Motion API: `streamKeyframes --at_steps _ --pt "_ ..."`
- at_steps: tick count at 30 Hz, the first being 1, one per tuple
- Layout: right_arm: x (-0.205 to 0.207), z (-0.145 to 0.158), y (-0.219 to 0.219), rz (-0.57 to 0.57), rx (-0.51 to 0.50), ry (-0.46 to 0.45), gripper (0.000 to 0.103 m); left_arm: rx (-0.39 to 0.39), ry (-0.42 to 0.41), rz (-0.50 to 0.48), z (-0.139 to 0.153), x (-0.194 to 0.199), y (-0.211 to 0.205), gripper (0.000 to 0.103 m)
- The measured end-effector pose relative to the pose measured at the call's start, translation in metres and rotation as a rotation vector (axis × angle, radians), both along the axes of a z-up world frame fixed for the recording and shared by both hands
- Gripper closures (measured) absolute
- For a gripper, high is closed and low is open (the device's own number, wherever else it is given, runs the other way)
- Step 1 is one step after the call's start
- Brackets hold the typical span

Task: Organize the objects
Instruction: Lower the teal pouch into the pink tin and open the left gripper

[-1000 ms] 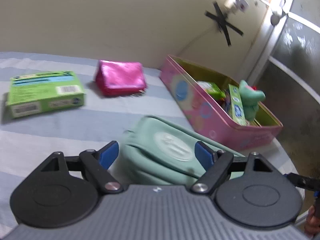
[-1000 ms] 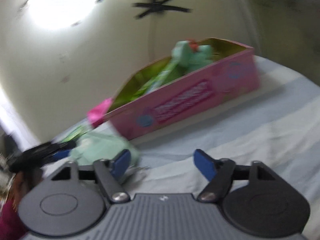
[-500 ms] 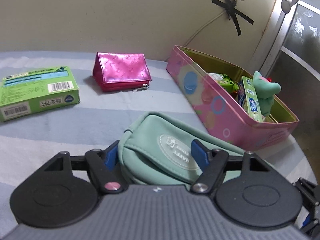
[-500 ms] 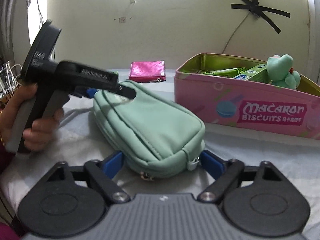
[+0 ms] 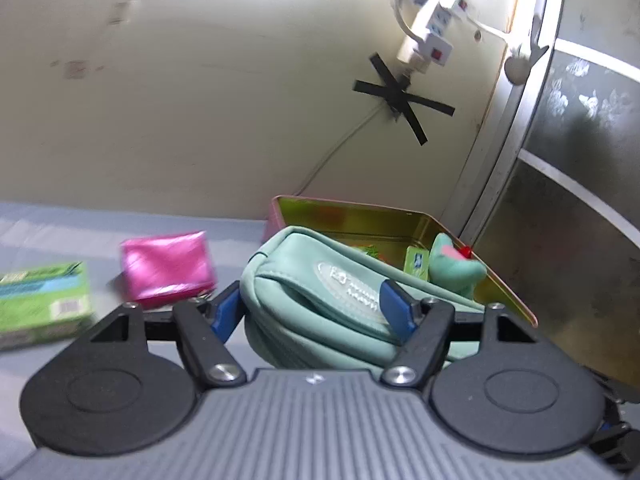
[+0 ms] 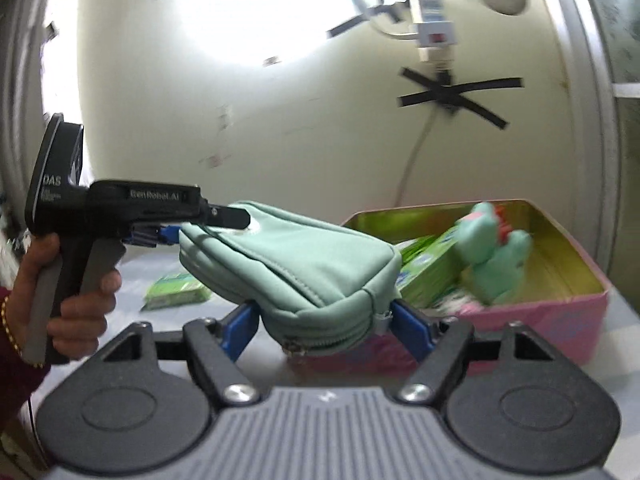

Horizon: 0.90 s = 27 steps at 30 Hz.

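I saw the pink biscuit tin [image 6: 560, 320] standing open on the striped tabletop [image 5: 60, 236], just beyond the mint-green zip pouch [image 6: 296, 264]. I held the pouch lifted, long axis spanning both tools: my left hand-held gripper [image 5: 312, 312] clamped one end, my right hand-held gripper [image 6: 324, 328] the zipper end. Only the left view showed the pink purse [image 5: 166, 270]; the right view showed my left hand [image 6: 76, 304].

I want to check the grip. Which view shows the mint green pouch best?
The right wrist view: the mint green pouch appears nearly whole, held at one end by the left claw and at the other by the right claw. The left wrist view shows only one end.
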State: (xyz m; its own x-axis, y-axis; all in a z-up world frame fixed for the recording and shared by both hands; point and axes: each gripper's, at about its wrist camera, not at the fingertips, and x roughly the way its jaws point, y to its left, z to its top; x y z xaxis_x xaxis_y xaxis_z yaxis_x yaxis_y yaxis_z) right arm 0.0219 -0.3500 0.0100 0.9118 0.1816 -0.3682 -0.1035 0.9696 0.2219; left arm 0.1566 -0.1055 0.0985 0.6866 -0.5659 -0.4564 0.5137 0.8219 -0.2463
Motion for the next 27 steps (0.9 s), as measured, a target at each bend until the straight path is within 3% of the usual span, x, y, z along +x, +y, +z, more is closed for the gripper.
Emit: streamKeyframes --at_steps 3,9,19,27 --pt "0.022 0.003 -0.034 -0.024 0.0 0.029 0.029 0.029 0.035 -0.005 -0.001 0.027 -0.039 0.029" --pt "0.07 -0.011 -0.096 -0.049 0.079 0.172 0.029 0.099 0.157 -0.01 -0.026 0.081 -0.097 0.029" --pt "0.152 -0.008 -0.14 -0.111 0.01 0.232 0.03 0.127 0.077 0.063 -0.03 0.136 -0.157 0.028" --pt "0.2 -0.008 -0.138 -0.143 -0.127 0.284 0.025 0.133 0.113 0.126 -0.047 0.167 -0.168 0.026"
